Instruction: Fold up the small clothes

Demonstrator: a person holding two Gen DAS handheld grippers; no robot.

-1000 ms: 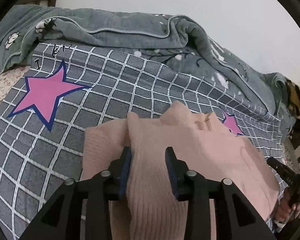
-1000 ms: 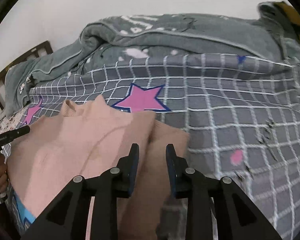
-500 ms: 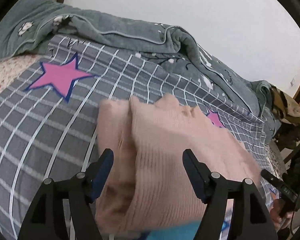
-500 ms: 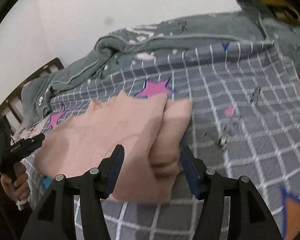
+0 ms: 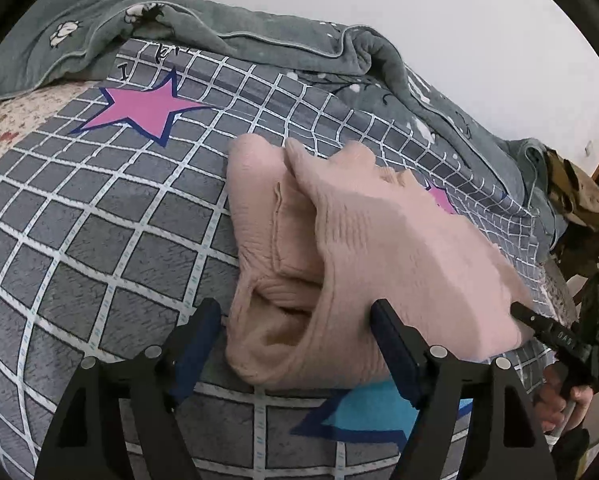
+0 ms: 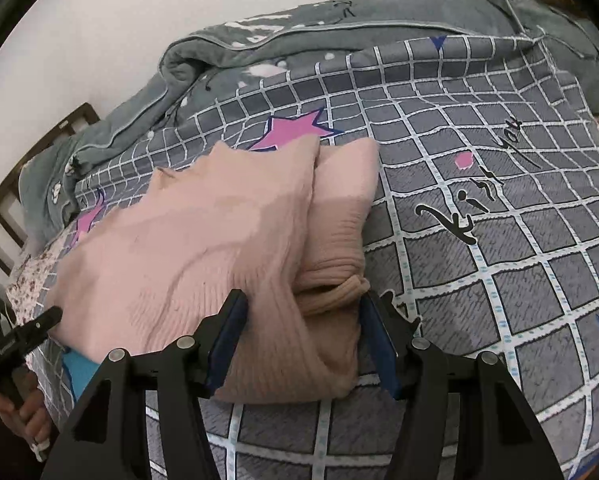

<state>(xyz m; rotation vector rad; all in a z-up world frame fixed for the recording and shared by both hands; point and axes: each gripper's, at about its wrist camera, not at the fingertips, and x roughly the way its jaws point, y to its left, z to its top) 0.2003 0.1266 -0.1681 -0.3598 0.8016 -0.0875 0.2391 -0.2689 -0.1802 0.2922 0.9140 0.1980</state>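
Note:
A pink ribbed knit sweater (image 5: 363, 248) lies folded on the grey checked bed cover (image 5: 99, 240), sleeves tucked under its body. My left gripper (image 5: 299, 344) is open, its jaws standing wide on either side of the sweater's near left edge. The sweater shows in the right wrist view (image 6: 219, 248) too. My right gripper (image 6: 303, 344) is open, its jaws spread around the sweater's near right edge. Neither gripper holds the cloth. The right gripper's tip also shows in the left wrist view at the far right (image 5: 539, 324).
A grey-green quilt (image 5: 259, 36) is bunched along the far side of the bed against the white wall. Pink stars (image 5: 143, 108) and a blue star (image 5: 379, 412) are printed on the cover. A wooden bed frame (image 6: 31, 160) stands at the left.
Both grippers were shut on the sweater's edges a second ago. They have opened wide, let the sweater drop onto the cover, and drawn back slightly.

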